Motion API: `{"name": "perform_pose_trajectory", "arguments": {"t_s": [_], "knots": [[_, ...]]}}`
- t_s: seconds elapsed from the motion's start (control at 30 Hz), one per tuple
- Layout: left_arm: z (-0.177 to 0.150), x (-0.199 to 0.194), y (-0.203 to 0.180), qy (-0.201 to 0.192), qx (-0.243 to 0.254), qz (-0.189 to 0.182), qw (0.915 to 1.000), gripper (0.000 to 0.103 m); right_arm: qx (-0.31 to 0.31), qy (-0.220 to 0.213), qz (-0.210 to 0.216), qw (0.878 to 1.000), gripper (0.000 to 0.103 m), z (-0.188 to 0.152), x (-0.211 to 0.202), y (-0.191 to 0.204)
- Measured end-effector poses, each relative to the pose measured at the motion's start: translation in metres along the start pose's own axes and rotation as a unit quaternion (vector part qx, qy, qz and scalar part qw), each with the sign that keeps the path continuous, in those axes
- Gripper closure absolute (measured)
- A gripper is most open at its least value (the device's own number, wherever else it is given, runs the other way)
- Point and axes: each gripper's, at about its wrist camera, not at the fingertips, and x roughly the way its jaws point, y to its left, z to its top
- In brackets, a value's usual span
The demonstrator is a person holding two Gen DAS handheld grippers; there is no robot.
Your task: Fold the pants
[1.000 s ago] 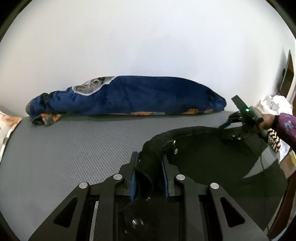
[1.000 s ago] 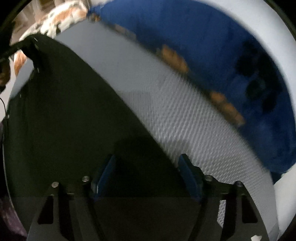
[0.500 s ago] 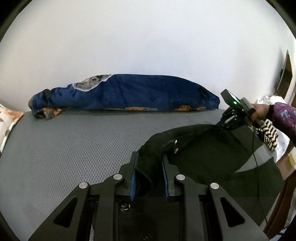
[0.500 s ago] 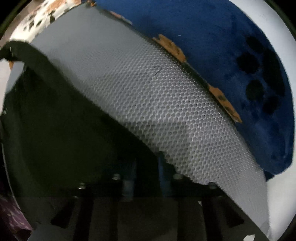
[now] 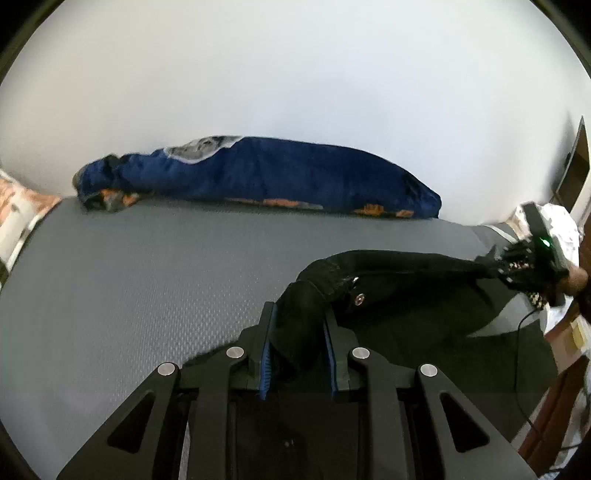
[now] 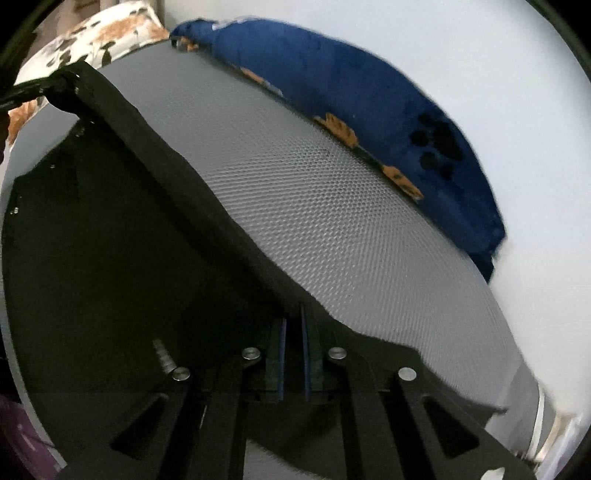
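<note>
Black pants (image 5: 406, 266) are stretched by the waistband between both grippers over a grey mattress (image 5: 147, 277). In the left wrist view my left gripper (image 5: 297, 314) is shut on one bunched waistband corner, near two metal snaps. My right gripper (image 5: 517, 262), held by a hand at the far right, grips the other end. In the right wrist view my right gripper (image 6: 293, 314) has its blue pads nearly together, still closing on the thin cloth edge of the pants (image 6: 110, 240). The cloth hangs dark below and to the left, lifted off the mattress (image 6: 332, 203).
A rolled blue blanket (image 5: 277, 177) lies along the white wall behind the mattress. A floral pillow (image 6: 99, 33) sits at one end of the bed. Wooden furniture (image 5: 554, 406) and a thin black cable (image 5: 519, 350) lie off the bed's right edge.
My right gripper went from open over the pants to closed on their edge, then lifted it away from the left gripper, pulling the waistband taut. The left gripper kept its grip and shifted a little.
</note>
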Motion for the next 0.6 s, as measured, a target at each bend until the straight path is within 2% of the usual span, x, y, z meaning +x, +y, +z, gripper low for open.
{"name": "perform_pose_trajectory", "arguments": {"t_s": [0.1, 0.17, 0.3, 0.6], "knots": [[-0.013, -0.012, 0.001, 0.004, -0.010, 0.000, 0.9999, 0.079, 0.027, -0.020, -0.013, 0.999, 0.098, -0.021, -0.022, 0.030], [-0.024, -0.021, 0.001, 0.009, -0.018, 0.000, 0.9998, 0.078, 0.036, -0.026, -0.017, 0.999, 0.098, -0.043, -0.025, 0.030], [-0.048, -0.037, 0.003, 0.018, -0.029, -0.002, 0.9994, 0.078, 0.056, -0.037, -0.030, 0.997, 0.098, -0.071, -0.045, 0.058], [-0.109, -0.056, 0.017, 0.051, -0.051, -0.001, 0.9974, 0.077, 0.095, -0.038, -0.018, 0.995, 0.099, -0.115, -0.054, 0.141]]}}
